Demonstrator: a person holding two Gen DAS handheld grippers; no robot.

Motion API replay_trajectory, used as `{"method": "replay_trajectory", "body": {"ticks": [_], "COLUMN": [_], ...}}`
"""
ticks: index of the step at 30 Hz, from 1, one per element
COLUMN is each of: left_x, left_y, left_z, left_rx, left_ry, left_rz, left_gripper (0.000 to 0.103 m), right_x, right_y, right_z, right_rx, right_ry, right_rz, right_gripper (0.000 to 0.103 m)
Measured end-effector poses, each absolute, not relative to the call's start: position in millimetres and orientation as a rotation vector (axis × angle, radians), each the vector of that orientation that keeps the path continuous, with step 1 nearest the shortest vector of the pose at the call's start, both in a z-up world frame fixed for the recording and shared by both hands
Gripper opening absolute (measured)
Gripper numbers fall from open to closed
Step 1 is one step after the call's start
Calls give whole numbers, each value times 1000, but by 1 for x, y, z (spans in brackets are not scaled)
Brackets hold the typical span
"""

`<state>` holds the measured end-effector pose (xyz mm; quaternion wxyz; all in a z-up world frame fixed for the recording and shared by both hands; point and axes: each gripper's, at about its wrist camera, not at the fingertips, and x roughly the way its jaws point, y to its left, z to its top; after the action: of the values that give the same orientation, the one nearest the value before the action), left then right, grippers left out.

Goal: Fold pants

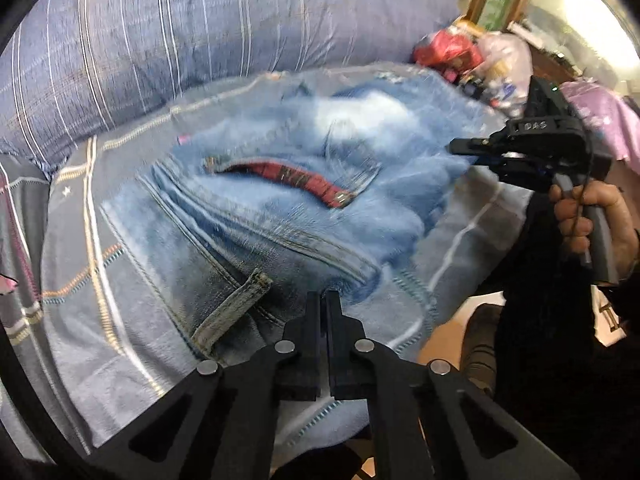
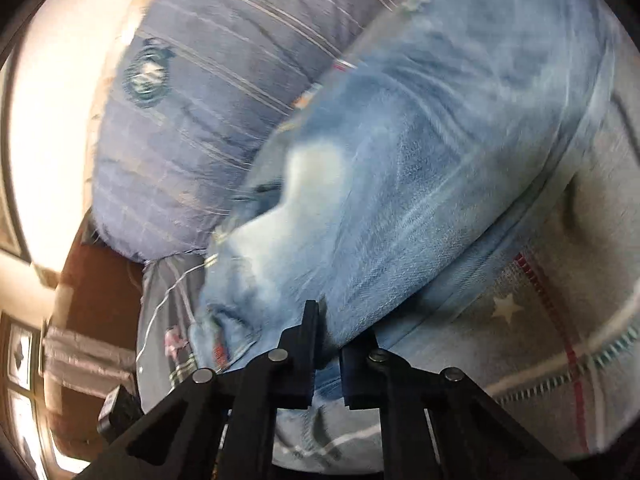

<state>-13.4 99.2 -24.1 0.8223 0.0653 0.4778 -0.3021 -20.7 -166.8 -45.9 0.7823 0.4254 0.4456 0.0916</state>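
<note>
I see the jeans point(image 1: 280, 184) lying bunched on the striped bedsheet point(image 1: 80, 264), just below a big blue striped pillow point(image 1: 160, 48). My left gripper point(image 1: 324, 300) has its jaws pressed together at the waistband edge beside a belt loop point(image 1: 232, 308), though I cannot tell whether denim is caught between them. My right gripper point(image 2: 326, 320) is pinched on a fold of the jeans at the opposite side, with a hand point(image 1: 592, 216) on its handle. Bags point(image 1: 480, 60) sit beyond the bed
</note>
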Motion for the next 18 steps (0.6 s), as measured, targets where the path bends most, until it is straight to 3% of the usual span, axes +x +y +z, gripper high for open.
{"method": "replay_trajectory", "body": {"ticks": [3,8,12,15,17,18], "left_x": [-17,-11,-23,-25,-23,-20], "left_y": [106,115,120,122,121,122], "left_z": [-29,-74,-41,1,26,34], "left_rx": [128,104,71,32,9,-11], "left_ry": [1043,1197,1116,1020,945,918], "left_rz": [-648,-581,-610,-665,-701,-714], "left_gripper": [1,0,0,0,1,1], "right_x": [-31,-27,-33,-35,-33,-30], "right_y": [-164,-160,-162,-169,-171,-168], "right_z": [-38,-92,-69,-44,-31,-24], "right_rx": [869,898,810,715,652,629], "right_ry": [969,1114,1082,1043,1004,977], "right_rz": [195,134,101,72,48,38], "right_gripper": [10,12,19,36,66,66]}}
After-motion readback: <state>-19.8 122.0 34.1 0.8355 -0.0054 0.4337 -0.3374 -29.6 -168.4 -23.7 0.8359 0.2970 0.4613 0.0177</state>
